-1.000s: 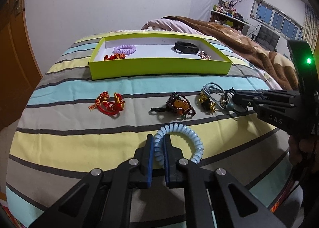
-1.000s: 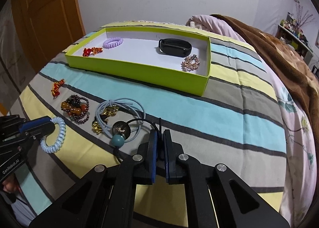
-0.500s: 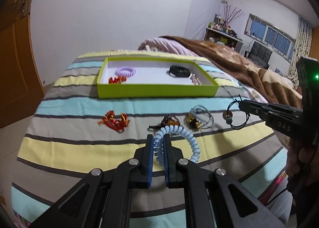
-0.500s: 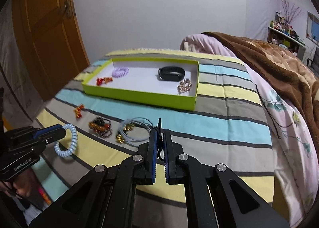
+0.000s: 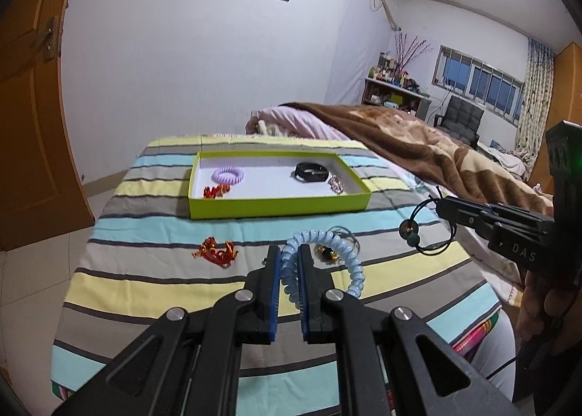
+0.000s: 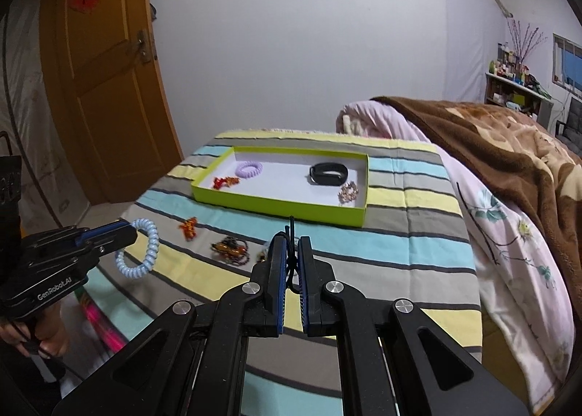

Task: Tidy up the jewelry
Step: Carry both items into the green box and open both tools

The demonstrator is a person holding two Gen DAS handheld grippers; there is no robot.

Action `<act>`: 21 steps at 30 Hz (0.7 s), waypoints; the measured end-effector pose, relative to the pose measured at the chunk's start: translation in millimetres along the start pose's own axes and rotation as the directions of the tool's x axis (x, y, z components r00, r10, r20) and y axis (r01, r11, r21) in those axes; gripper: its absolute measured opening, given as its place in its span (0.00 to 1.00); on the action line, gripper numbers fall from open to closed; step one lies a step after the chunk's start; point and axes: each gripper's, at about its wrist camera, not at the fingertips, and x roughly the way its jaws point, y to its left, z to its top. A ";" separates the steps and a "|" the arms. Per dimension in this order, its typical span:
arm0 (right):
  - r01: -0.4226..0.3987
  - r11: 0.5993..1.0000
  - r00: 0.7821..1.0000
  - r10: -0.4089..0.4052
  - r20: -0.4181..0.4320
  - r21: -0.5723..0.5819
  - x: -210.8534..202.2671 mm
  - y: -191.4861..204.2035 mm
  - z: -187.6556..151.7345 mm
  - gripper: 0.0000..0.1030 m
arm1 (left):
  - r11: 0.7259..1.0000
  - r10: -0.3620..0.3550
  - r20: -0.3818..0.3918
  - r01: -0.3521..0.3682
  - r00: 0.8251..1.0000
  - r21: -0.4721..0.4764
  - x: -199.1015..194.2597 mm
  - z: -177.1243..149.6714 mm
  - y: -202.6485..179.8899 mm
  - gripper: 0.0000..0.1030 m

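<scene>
My left gripper (image 5: 289, 256) is shut on a pale blue spiral bracelet (image 5: 349, 259), held in the air above the striped bedspread. At the right, my right gripper (image 5: 442, 207) is shut on a black cord necklace (image 5: 411, 234), whose beads dangle below it. In the right wrist view the cord (image 6: 291, 256) runs between the pads of the right gripper (image 6: 290, 245). Farther back lies a lime-green tray (image 5: 276, 207) holding a purple spiral bracelet (image 5: 228, 175), a black band (image 5: 310, 172), a red charm (image 5: 214, 191) and a sparkly piece (image 5: 336, 185).
A red knot charm (image 5: 216, 252), a brown bead bracelet (image 6: 231, 250) and a gold-bead piece with grey cords (image 5: 327, 252) lie on the bedspread before the tray. A brown blanket (image 6: 491, 139) covers the right side. A wooden door (image 6: 109, 88) stands at the left.
Both grippers have risen and drawn back from the bed. The black cord necklace has come up off the bedspread in the right gripper. The tray now looks farther away.
</scene>
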 end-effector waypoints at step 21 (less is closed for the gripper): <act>0.023 0.998 0.993 -0.018 0.113 -0.051 -47.6 27.8 19.4 0.06 | 0.999 0.008 0.076 -0.005 0.997 -0.037 -29.6 16.2 12.7 0.09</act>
